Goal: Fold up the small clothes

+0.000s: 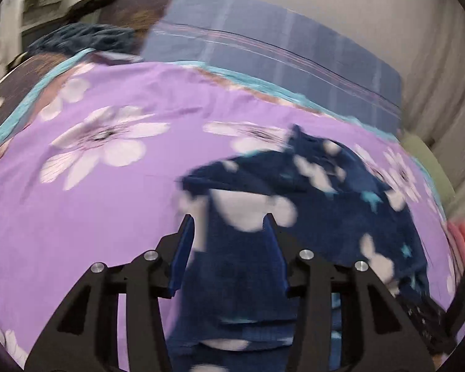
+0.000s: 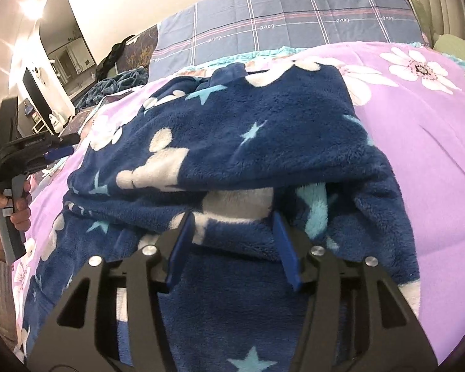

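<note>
Blue pads of both my tongs are hovering over the navy fleece, spread wide and gripping nothing.

My right gripper (image 2: 232,238) is standing open just above the garment (image 2: 232,142), pads either side of a folded-over flap without pinching it; I am judging that I am lining up to take that flap's edge for another fold. My left gripper (image 1: 229,238), blurred in its own view, is likewise open over the near left part of the same garment (image 1: 310,204). From the right view my left hand (image 2: 12,214) is holding its tong well off to the left, apart from the cloth. Fleece is lying bunched on the purple flowered bedspread (image 2: 418,130), with a plaid pillow (image 2: 294,18) at the far end.
</note>
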Motion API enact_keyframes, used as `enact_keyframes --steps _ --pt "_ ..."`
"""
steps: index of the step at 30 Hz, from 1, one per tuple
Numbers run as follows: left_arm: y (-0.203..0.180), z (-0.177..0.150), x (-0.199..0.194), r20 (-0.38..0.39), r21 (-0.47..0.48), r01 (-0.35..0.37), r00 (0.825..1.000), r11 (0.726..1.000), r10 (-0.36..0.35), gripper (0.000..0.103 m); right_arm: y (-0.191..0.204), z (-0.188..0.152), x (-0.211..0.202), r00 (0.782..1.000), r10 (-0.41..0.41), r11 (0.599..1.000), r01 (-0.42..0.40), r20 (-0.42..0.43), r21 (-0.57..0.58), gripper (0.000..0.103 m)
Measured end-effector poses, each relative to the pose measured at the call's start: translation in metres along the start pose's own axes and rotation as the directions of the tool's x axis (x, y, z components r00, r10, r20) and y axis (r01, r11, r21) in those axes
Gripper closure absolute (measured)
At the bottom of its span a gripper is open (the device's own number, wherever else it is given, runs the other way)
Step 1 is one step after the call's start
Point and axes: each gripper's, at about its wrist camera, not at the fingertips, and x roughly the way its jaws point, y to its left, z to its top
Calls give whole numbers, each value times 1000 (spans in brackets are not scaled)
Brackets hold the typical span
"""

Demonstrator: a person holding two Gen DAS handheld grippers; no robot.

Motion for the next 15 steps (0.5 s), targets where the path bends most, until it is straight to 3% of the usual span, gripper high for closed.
enact_keyframes --steps 3,6,9,12,14,15 --pt "-34 -14 21 -49 113 26 999 993 -20 48 10 4 -11 1000 19 999 -18 20 -45 70" --pt "-53 -39 52 -115 202 20 993 979 3 41 21 17 -27 997 55 994 -49 59 -96 71" --pt "-66 -55 57 -48 285 -64 996 956 81 39 21 38 -33 995 53 994 -46 79 -97 71" --pt "-65 -49 52 -79 267 -26 996 963 49 39 15 67 -24 996 -13 996 21 90 -87 71" --pt "-59 -43 47 -101 225 18 995 974 5 39 -2 77 2 996 -88 995 89 33 -38 71" --pt "-56 -41 44 -101 204 29 995 979 -9 39 -11 75 17 987 -161 987 161 -26 -18 71"
